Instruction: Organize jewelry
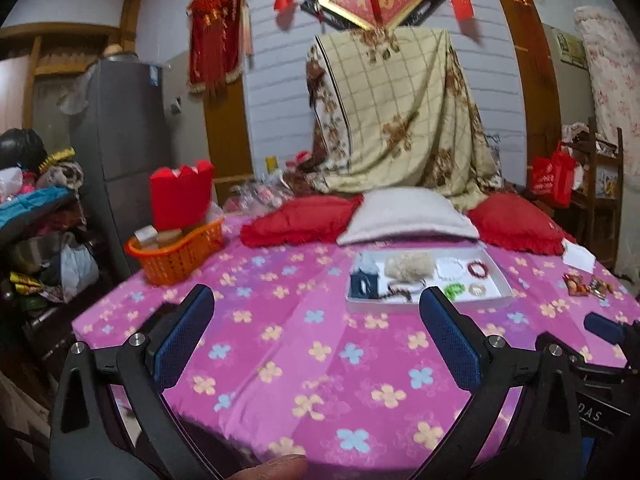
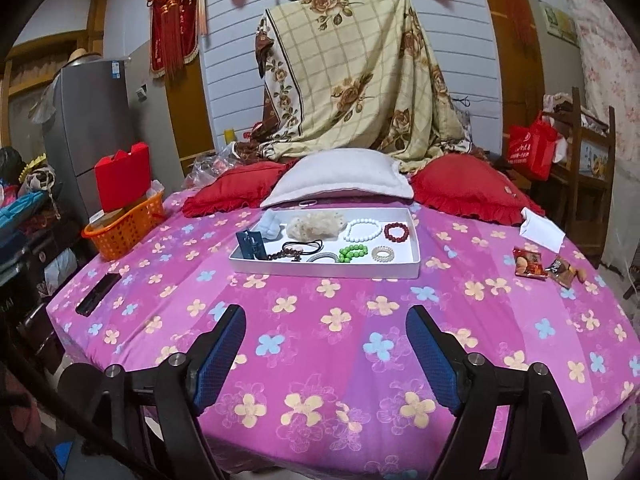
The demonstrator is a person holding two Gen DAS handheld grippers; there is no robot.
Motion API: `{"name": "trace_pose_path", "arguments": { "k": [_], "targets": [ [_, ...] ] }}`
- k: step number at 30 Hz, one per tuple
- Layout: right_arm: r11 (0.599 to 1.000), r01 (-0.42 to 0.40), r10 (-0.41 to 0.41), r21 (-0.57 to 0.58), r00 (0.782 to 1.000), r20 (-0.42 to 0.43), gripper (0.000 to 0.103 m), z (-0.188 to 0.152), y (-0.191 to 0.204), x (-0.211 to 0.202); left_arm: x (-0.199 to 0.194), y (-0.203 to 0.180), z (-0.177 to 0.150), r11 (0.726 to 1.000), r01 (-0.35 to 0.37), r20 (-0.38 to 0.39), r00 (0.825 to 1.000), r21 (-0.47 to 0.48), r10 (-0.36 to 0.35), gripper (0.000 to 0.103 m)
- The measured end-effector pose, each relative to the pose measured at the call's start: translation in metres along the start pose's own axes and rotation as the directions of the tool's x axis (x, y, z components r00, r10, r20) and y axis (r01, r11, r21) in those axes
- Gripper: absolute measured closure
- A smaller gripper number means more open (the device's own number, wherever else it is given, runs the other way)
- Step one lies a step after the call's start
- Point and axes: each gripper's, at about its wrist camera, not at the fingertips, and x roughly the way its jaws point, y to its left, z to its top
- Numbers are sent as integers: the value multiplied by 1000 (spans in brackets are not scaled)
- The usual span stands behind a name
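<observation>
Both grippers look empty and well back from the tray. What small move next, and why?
Probably ease the right gripper forward over the pink bedspread toward the white tray. Both grippers stand open and hold nothing, the left gripper too, and the bracelets, such as the green one, lie loose in the tray, out of reach.

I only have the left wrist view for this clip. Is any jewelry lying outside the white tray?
Observer: Yes. The right wrist view shows a thin pink loop on the bedspread just beyond the white tray, against the grey pillow.
Operator: I see only an edge of the right claw. Is it holding anything?
Observer: No. The right claw is open, with nothing between its fingers.
Operator: Am I missing anything near the bedspread's left edge?
Observer: A black bar-shaped object lies there.
</observation>
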Motion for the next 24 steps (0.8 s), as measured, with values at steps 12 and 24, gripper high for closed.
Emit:
{"name": "trace_pose_path", "arguments": {
  "k": [12,24],
  "targets": [
    [1000,30,-30,-5,999,-23,22,-6,2,6,19,-5,-24,997,72,-150,986,-23,-74,0],
    [999,40,-40,0,998,-47,22,-11,0,12,34,-7,-37,998,59,-245,967,-26,-63,0]
  ]
}}
